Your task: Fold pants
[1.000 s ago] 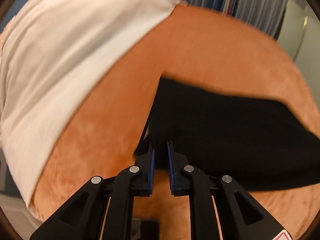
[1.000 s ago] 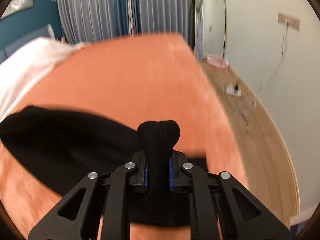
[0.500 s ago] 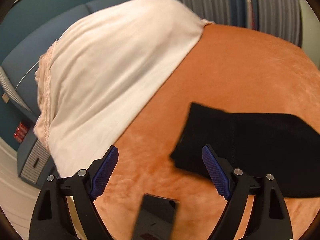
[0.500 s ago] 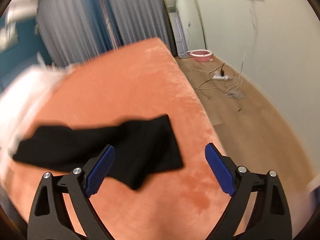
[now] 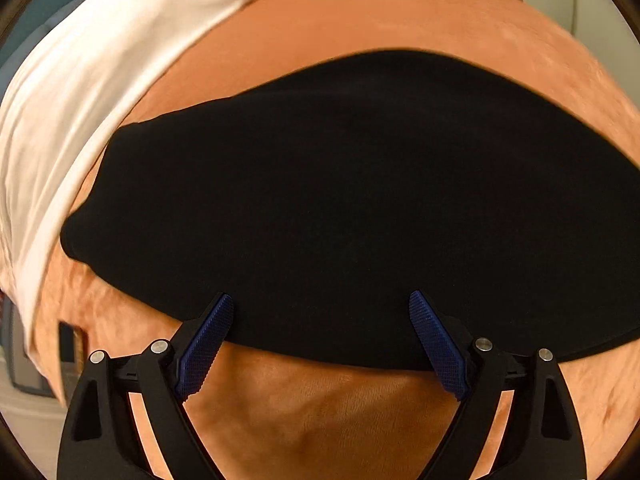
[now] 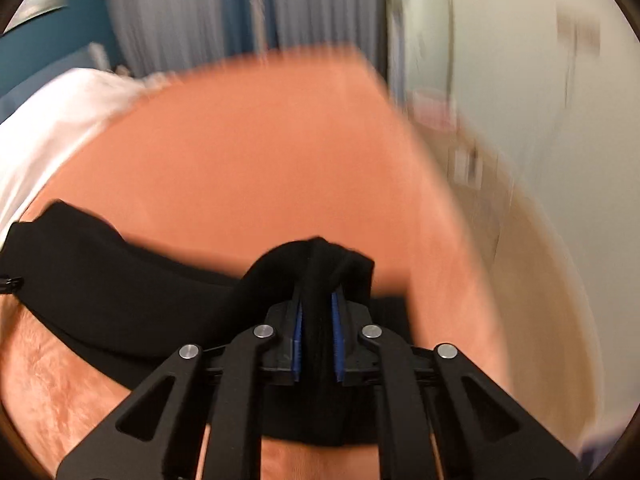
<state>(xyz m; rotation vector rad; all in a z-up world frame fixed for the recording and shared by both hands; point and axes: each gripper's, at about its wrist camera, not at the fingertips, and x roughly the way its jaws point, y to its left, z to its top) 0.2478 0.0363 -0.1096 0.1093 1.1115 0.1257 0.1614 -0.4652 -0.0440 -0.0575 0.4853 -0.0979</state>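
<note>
Black pants (image 5: 340,200) lie folded across an orange bed cover (image 5: 360,12). My left gripper (image 5: 320,296) points down over their near edge, its jaws wide and still opening. The blue pads (image 5: 204,344) touch no fabric; the pants' edge lies under the gap. In the blurred right wrist view the pants (image 6: 120,280) stretch off to the left. My right gripper (image 6: 317,300) is closing and pinches a bunched fold of black fabric at their right end, which pokes up between the pads.
A white sheet (image 5: 100,80) covers the bed's left side, also the white sheet (image 6: 60,112). A small dark object (image 5: 70,344) sits at the bed's left edge. The bed's right edge drops to a wooden floor (image 6: 540,280). Curtains (image 6: 180,20) hang behind.
The left gripper let go of the pants' corner, opened wide and moved over the middle of the pants. The right gripper opened, then shut again on a bunch of fabric.
</note>
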